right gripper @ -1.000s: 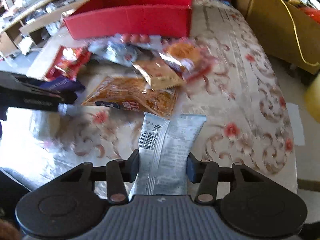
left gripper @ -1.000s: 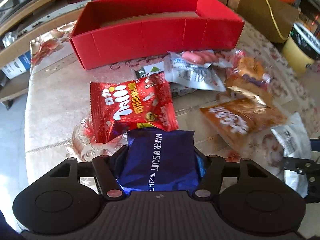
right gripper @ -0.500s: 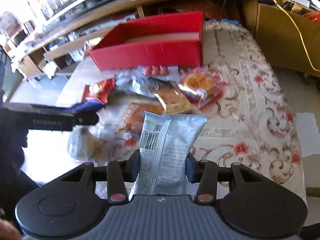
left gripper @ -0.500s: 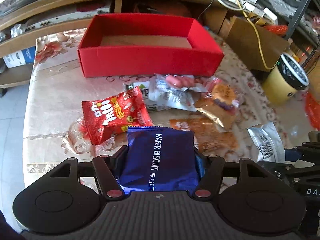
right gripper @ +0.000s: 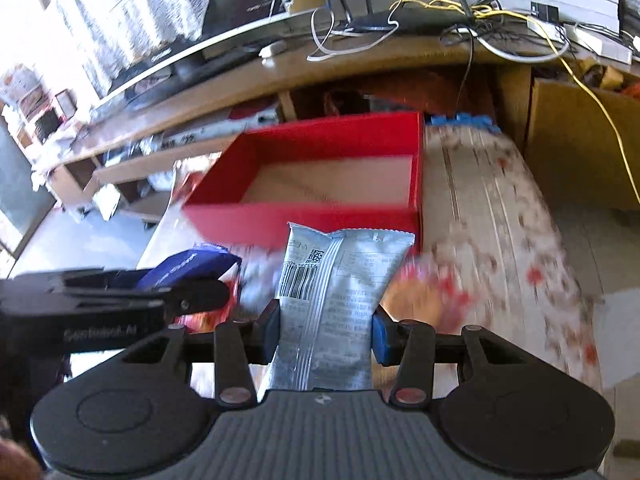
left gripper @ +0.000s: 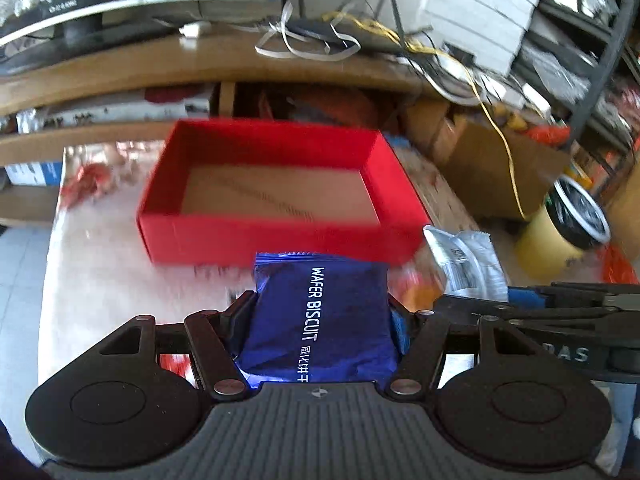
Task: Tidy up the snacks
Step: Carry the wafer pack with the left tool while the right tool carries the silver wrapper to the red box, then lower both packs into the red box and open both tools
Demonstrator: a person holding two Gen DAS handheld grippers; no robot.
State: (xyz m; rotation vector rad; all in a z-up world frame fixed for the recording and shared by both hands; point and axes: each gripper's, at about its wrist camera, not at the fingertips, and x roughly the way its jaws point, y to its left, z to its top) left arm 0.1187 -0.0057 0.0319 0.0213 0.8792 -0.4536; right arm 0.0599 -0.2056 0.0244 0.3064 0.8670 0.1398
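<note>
My left gripper (left gripper: 320, 316) is pinching a dark blue wafer biscuit packet (left gripper: 320, 320), its pads pressed into both sides so the glossy foil bulges between them; white lettering runs lengthwise down its face and its crimped top edge points toward the red box (left gripper: 276, 236). My right gripper (right gripper: 325, 328) is clamped on a silver-grey snack packet (right gripper: 332, 296), narrower than the blue one, printed with a barcode, a small square code and fine text, its serrated top edge standing up in front of the same box. Both packets are held off the worktop (right gripper: 500, 216), just short of the box's near wall. The box is an open, shallow red tray with a plain brown cardboard floor, and nothing lies in it. Below and between my grippers, red and orange wrappers (right gripper: 424, 284) lie on the flowered cloth, but they are too blurred for me to tell what they are. From the left view the right gripper's packet shows beside the box's right corner.
</note>
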